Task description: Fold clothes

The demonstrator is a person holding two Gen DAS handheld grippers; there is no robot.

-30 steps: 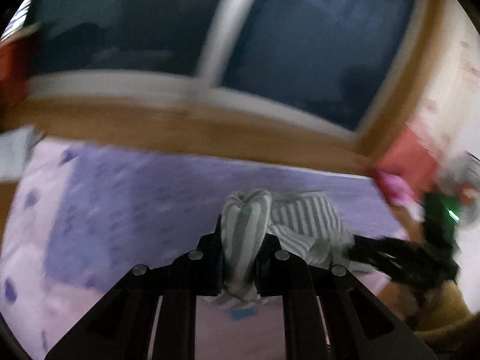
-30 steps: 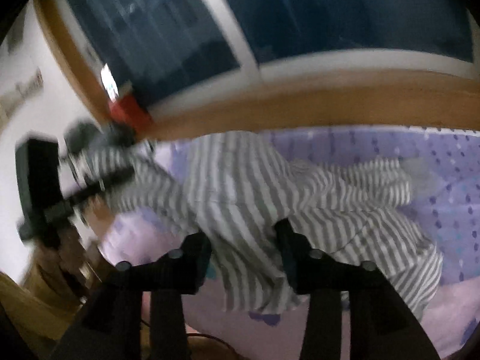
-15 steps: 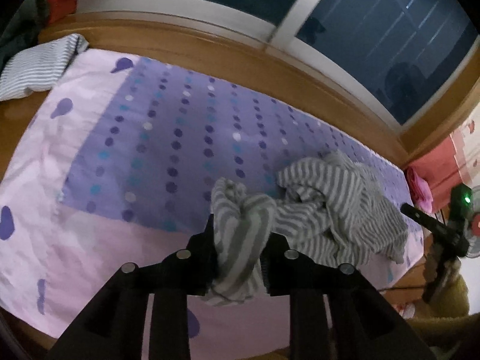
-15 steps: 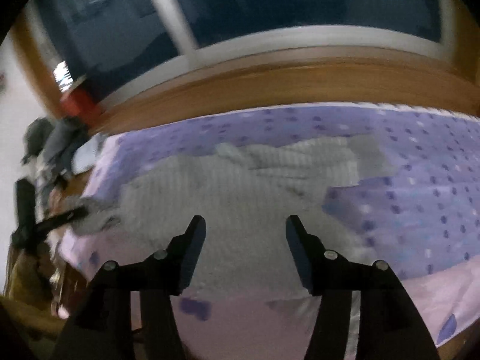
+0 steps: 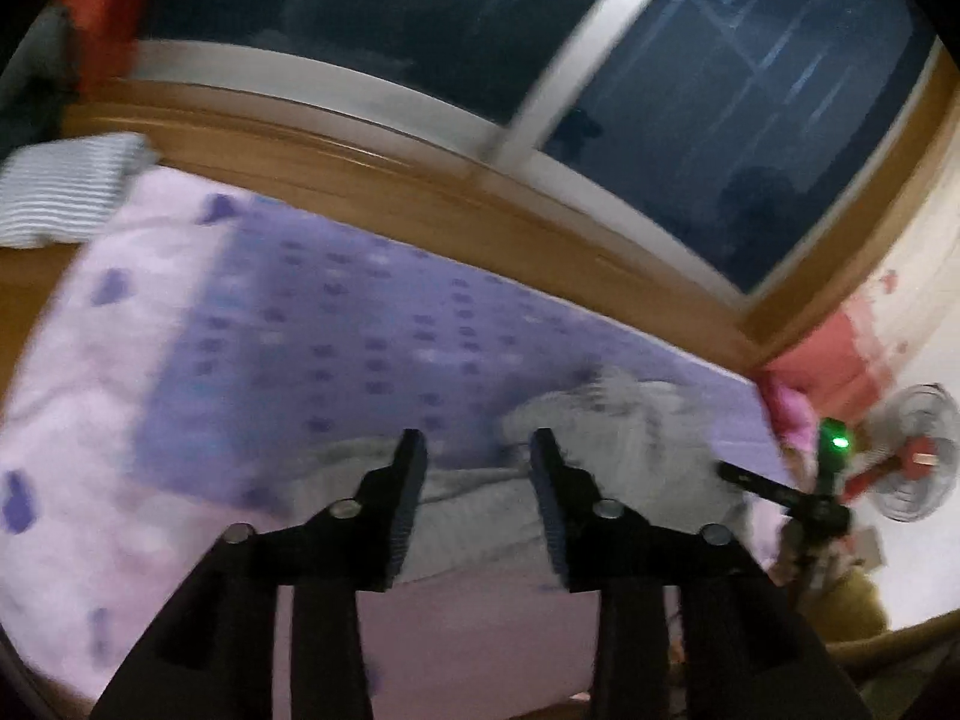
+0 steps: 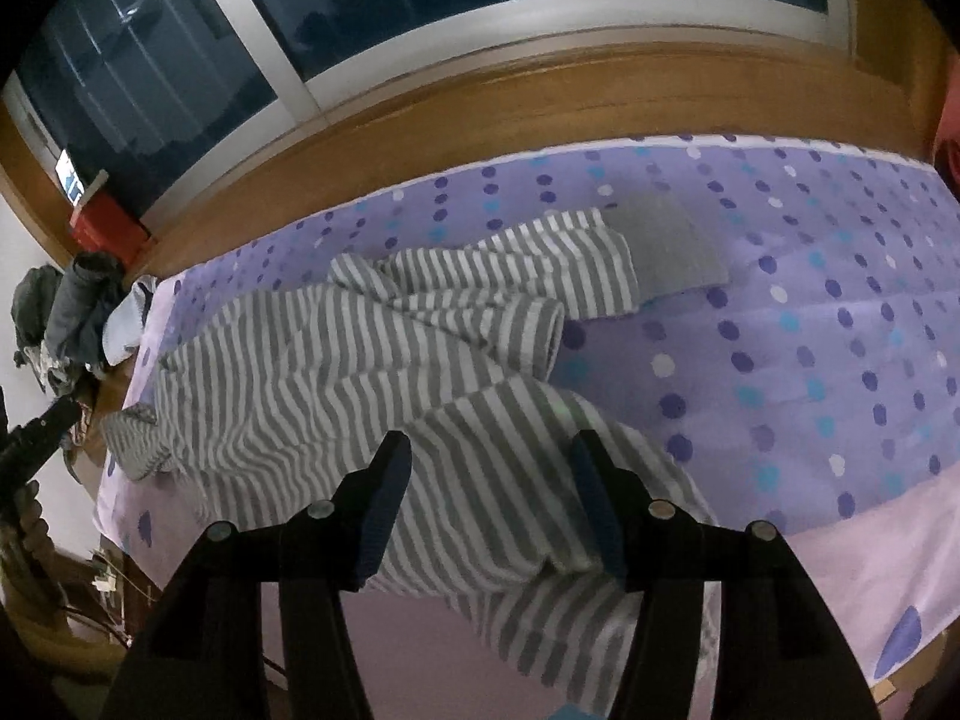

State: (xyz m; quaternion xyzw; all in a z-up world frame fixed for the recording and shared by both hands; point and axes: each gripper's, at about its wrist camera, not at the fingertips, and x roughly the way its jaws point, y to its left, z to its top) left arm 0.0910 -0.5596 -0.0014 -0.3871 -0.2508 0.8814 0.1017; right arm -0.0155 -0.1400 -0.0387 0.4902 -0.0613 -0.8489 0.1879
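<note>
While both my grippers stand wide and empty, the striped garment (image 6: 360,372) stretches leftward from my right gripper (image 6: 489,468), the nearer one; my left gripper (image 5: 474,450) hovers at its edge.

A soft knit garment (image 6: 372,372) in grey and white stripes, with a plain matt grey cuff, lies rumpled on a bed sheet (image 6: 840,312) of smooth, matt cotton-like cloth printed with purple, blue and white dots. Behind the bed sheet runs a window ledge (image 6: 540,102) of smooth, lightly glossy varnished wood, under dark reflective glass set in a pale, satin-finish window frame (image 6: 456,30). The right gripper (image 6: 489,450) and left gripper (image 5: 477,450) are matt black plastic with small shiny metal screws, their fingers (image 6: 384,498) faced with ribbed dark-blue pads that look rubbery.
</note>
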